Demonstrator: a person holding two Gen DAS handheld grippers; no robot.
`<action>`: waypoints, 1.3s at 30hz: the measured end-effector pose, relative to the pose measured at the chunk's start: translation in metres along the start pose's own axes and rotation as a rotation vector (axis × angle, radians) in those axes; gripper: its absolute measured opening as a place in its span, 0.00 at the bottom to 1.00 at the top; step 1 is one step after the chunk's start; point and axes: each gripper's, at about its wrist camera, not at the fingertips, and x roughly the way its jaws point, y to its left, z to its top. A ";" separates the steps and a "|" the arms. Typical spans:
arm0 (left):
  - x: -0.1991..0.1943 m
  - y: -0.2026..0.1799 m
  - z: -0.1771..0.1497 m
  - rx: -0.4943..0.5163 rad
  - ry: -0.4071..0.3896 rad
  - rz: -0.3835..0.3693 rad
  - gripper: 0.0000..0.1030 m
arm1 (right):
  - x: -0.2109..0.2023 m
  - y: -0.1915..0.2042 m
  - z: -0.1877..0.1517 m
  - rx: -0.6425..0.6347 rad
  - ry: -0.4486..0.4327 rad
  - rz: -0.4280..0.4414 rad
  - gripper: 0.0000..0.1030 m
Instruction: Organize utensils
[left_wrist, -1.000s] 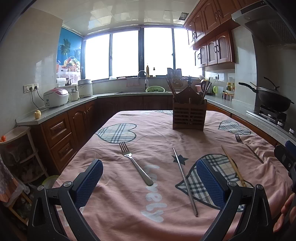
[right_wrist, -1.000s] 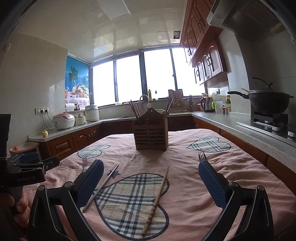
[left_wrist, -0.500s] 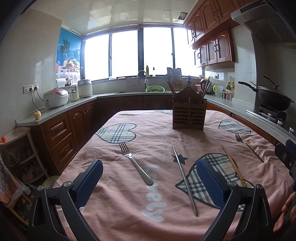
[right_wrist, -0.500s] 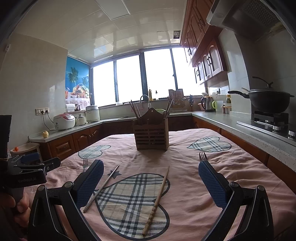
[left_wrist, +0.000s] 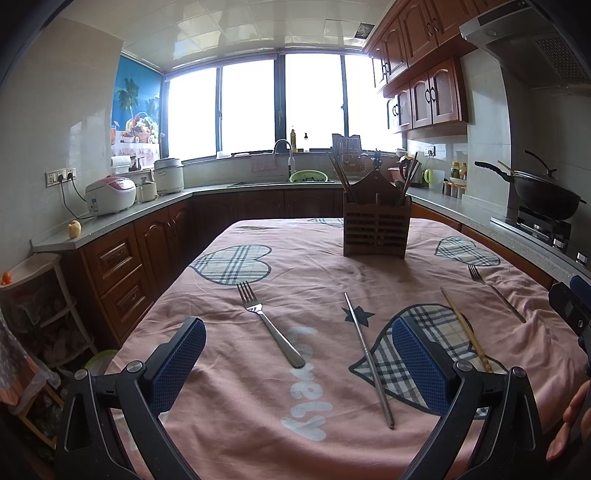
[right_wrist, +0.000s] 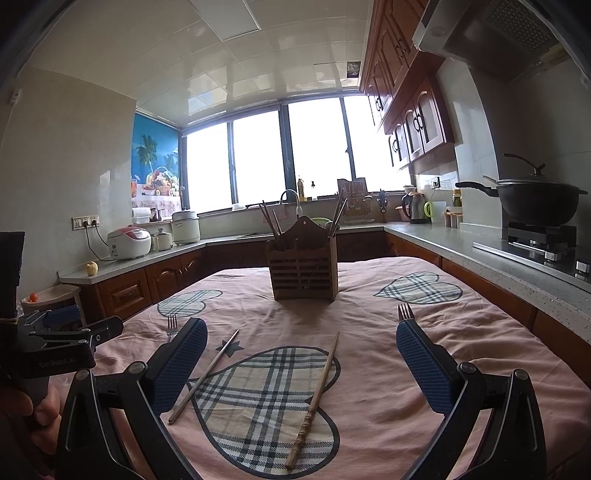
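table (left_wrist: 258, 424): pink cloth, fills lower frame | holder (left_wrist: 376, 225): upper centre, upright, chopsticks inside | left gripper (left_wrist: 299, 354): wide, empty, bottom | right gripper (right_wrist: 301, 350): wide, empty, bottom | fork (left_wrist: 267, 325): centre-left | metal chopstick (left_wrist: 367, 358): centre | wooden chopstick (right_wrist: 314, 402): lower centre | second fork (left_wrist: 495, 291): right edge

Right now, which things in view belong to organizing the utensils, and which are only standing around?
For the job:
wooden utensil holder
near fork
far fork
metal chopstick
wooden chopstick
both open grippers, left and right

Only standing around:
rice cooker
wok
kettle
apple
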 end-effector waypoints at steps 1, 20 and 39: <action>0.000 0.000 0.000 0.000 0.000 0.000 0.99 | 0.000 0.000 0.000 0.000 0.000 0.001 1.00; 0.000 0.000 0.000 0.004 0.007 -0.006 0.99 | 0.000 0.001 0.000 0.001 0.004 0.004 1.00; 0.005 -0.005 0.006 0.009 0.020 -0.020 0.99 | 0.001 0.006 0.002 0.009 0.010 0.003 1.00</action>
